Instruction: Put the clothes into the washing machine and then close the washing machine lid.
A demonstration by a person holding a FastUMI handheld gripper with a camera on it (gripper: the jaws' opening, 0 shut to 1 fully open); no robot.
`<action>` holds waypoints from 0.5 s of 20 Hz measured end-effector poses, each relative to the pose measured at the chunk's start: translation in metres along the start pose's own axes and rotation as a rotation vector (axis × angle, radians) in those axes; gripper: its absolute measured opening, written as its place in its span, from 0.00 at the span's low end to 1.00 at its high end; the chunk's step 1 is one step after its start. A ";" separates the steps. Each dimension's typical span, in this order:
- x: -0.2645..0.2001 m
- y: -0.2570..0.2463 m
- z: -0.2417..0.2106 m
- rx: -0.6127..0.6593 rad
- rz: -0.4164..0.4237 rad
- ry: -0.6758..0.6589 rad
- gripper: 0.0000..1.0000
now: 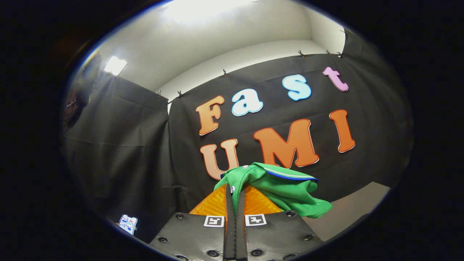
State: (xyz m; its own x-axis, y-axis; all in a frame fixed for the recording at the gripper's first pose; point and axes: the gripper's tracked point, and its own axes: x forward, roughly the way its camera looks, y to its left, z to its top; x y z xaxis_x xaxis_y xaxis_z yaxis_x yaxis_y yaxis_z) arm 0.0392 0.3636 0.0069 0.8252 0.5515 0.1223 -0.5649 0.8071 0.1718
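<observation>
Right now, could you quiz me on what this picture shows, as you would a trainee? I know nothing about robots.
1. True or false: the gripper has its fingers pressed together on a green garment.
2. Multiple choice: where does the garment lie? A) flat on the floor B) pinched between the fingers and draped off to one side of them C) hanging from the black cloth wall.
3. Fill in: the trim along the garment's collar is ____ and white.

Key: 1 true. 2 B. 3 blue.
</observation>
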 end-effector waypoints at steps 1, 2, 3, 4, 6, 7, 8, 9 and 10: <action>0.008 0.011 -0.011 0.002 0.015 0.016 0.08; 0.015 0.020 -0.023 0.004 0.027 0.034 0.08; 0.022 0.028 -0.036 0.005 0.036 0.055 0.08; 0.028 0.034 -0.049 0.001 0.044 0.074 0.08; 0.042 0.051 -0.076 -0.014 0.062 0.112 0.08; 0.046 0.058 -0.088 -0.018 0.071 0.130 0.08; 0.050 0.065 -0.101 -0.020 0.080 0.148 0.08; 0.056 0.071 -0.111 -0.020 0.086 0.164 0.08; 0.062 0.076 -0.123 -0.020 0.088 0.182 0.08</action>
State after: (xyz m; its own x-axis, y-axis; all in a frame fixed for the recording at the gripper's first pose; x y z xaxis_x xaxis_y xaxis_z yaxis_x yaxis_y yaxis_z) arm 0.0475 0.4852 -0.0931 0.7606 0.6478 -0.0430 -0.6363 0.7569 0.1488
